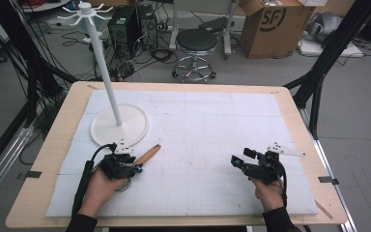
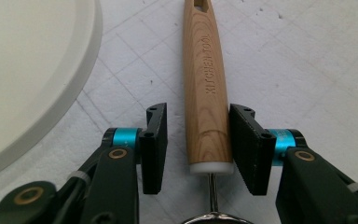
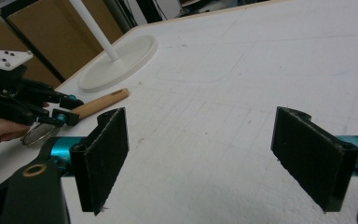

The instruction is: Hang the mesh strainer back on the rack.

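Observation:
A kitchen tool with a wooden handle [image 1: 148,155] lies on the white mat, just in front of the white stand's round base [image 1: 125,128]. My left gripper [image 1: 131,167] is down over the handle's lower end. In the left gripper view, the handle [image 2: 205,70] runs between the two black pads of the left gripper [image 2: 199,112]. The right pad is at the wood and a gap shows at the left pad. A metal stem and ring [image 2: 213,215] continue below the handle. My right gripper [image 1: 235,161] hovers at the right, open [image 3: 200,126], with bare mat between its pads.
The stand's tall white pole [image 1: 101,58] rises from the base to a hook-ringed top. The mat covers a wooden table [image 1: 297,121]. Beyond the table are a black stool [image 1: 195,43], a cardboard box [image 1: 275,24] and black frame legs [image 1: 319,72].

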Tool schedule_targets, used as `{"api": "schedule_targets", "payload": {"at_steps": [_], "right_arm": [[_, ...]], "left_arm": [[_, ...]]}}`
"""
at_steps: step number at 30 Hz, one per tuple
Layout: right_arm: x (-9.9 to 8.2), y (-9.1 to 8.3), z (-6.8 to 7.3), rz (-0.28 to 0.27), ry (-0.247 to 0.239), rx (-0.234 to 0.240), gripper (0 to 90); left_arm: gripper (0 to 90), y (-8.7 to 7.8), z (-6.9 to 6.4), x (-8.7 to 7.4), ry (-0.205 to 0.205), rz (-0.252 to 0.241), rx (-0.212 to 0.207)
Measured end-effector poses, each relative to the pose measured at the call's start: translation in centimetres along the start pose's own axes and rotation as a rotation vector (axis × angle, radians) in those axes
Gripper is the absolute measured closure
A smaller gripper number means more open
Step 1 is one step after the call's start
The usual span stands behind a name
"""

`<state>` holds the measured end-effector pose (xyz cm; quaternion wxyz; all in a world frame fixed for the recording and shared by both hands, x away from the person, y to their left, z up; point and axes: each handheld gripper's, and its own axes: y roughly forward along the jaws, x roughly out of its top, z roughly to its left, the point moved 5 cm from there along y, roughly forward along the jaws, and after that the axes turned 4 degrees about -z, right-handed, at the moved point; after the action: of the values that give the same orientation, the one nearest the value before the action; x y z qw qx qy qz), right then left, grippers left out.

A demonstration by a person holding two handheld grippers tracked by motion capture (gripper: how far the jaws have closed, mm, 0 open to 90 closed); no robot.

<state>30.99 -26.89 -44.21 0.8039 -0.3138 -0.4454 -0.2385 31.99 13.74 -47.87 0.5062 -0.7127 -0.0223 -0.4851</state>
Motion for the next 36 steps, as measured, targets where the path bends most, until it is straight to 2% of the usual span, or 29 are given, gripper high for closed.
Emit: {"api": "schedule_targets", "payload": {"at_steps": [4, 11, 18, 22, 25, 28, 31, 36], "right_arm": [[0.0, 0.0, 0.0, 0.000, 0.001, -0.002, 18.4], [0.0, -0.1, -0.1, -0.006, 0.000, -0.003, 18.4], [0.0, 0.0, -0.1, -0.007, 0.007, -0.001, 18.4], [0.1, 0.0, -0.1, -0.008, 0.002, 0.003, 18.4], [0.0, 0.1, 0.0, -0.001, 0.008, 0.004, 18.4], [0.1, 0.2, -0.1, -0.008, 0.002, 0.001, 18.4], [0.1, 0.3, -0.2, -0.007, 0.001, 0.002, 18.4], [0.0, 0.5, 0.0, -0.002, 0.003, 0.002, 18.4]], "left_arm": [[66.8, 0.0, -0.3, 0.1, 0.024, 0.014, 0.002], [67.0, 0.2, -0.4, 0.5, 0.033, 0.067, 0.007], [67.2, 0.5, -1.0, 0.9, 0.065, 0.112, 0.068], [67.3, 0.6, -1.1, 1.1, 0.063, 0.129, 0.080], [67.3, 0.8, -1.4, 1.4, 0.073, 0.163, 0.103], [67.5, 0.8, -1.1, 1.5, 0.060, 0.177, 0.075], [67.5, 0.9, -1.1, 1.5, 0.055, 0.183, 0.071], [68.2, 1.0, -1.0, 1.9, 0.058, 0.225, 0.069]]}}
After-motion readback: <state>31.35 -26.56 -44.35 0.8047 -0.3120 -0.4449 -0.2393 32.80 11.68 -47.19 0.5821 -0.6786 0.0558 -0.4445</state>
